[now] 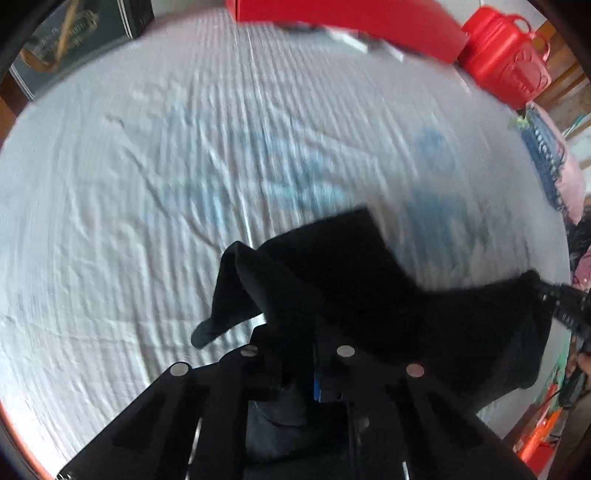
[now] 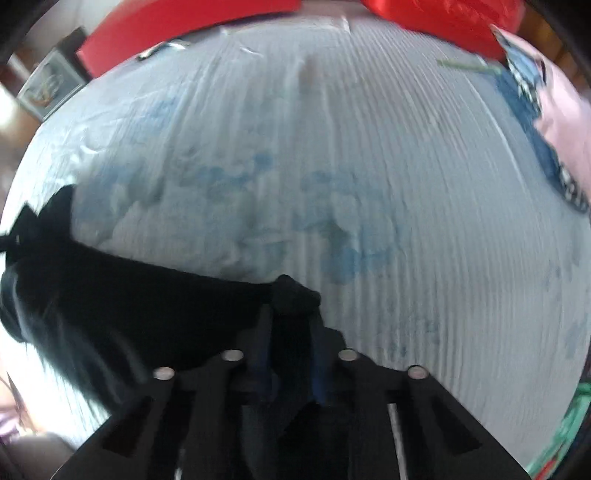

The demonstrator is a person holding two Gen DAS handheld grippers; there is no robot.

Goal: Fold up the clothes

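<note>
Garment: a black garment [image 1: 351, 280] hangs above the near part of the bed, stretched between the two grippers, with a loose flap drooping toward the sheet on its left side in the left wrist view.
Left gripper: the left gripper [image 1: 295, 332] has its tips buried under the dark cloth; the fingers cannot be made out against it, so I cannot tell for certain how they stand, though the cloth drapes straight off them.
Right gripper: the right gripper [image 2: 293, 295] has its fingers drawn close together on a bunched corner of the black garment [image 2: 129, 295], which runs away from it toward the left edge of that view.
Other gripper seen: in the left wrist view the right gripper [image 1: 554, 295] shows at the far right, at the end of the taut cloth.
Bed: a bed [image 1: 147, 166] covered with a wrinkled white sheet bearing a faint blue print; pictures are blurred.
Far edge: a red headboard [image 1: 332, 14] along the far edge, with a red jug [image 1: 506, 55] at the far right corner.
Right edge: a pink and blue cloth [image 1: 554, 162] lies at the right edge of the bed.
Far left corner: a dark box [image 1: 74, 37] stands there.
</note>
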